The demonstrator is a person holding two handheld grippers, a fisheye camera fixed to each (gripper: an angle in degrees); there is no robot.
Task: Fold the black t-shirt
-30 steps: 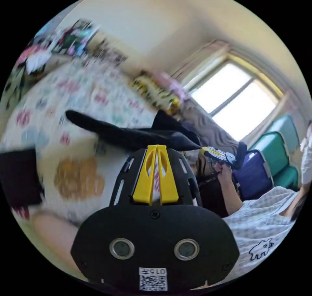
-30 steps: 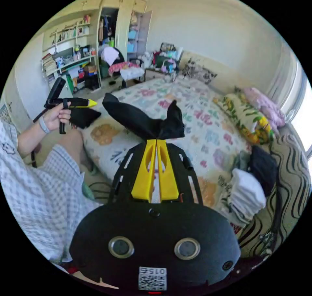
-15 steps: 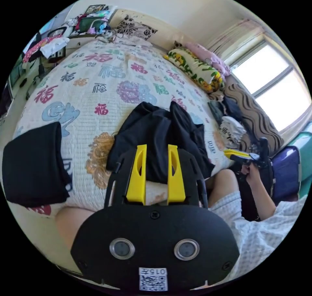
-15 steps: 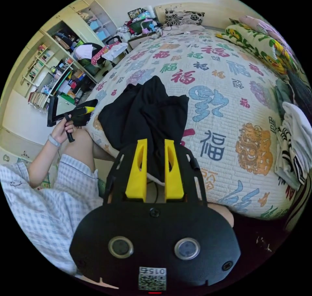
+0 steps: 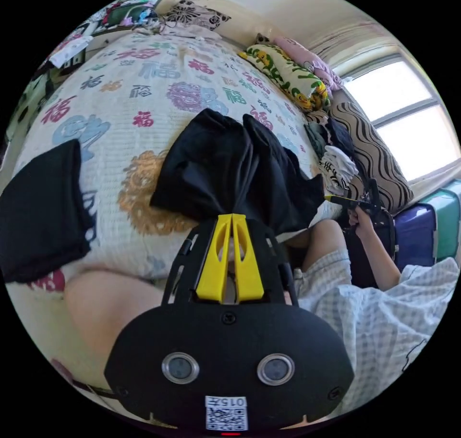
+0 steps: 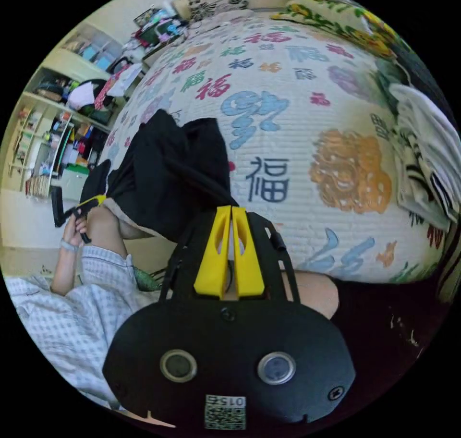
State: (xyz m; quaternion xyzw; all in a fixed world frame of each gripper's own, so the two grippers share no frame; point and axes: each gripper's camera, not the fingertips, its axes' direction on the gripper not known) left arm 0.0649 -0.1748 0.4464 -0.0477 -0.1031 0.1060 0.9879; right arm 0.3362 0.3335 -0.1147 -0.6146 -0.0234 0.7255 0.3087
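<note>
The black t-shirt (image 5: 225, 169) lies bunched on the patterned bedspread (image 5: 144, 92) near the bed's edge. In the left gripper view my left gripper (image 5: 232, 216) is shut on the shirt's near edge, and folds fan out from the jaw tips. A hand holds my right gripper (image 5: 338, 199) at the shirt's right corner. In the right gripper view my right gripper (image 6: 231, 208) is shut on a pulled strip of the black t-shirt (image 6: 168, 174). My left gripper (image 6: 93, 201) sits at the shirt's far corner, held by a hand.
A folded black garment (image 5: 41, 212) lies on the bed to the left. A pile of folded clothes (image 6: 422, 140) sits at the bed's right side by a striped cushion (image 5: 374, 154). Pillows (image 5: 283, 70) line the far end. The person's knee (image 5: 101, 303) presses against the bed edge. Shelves (image 6: 48, 135) stand beyond.
A second ago both grippers held the shirt in the air. Half a second ago it lay on the bed with both open. Now both have shut on its near edge.
</note>
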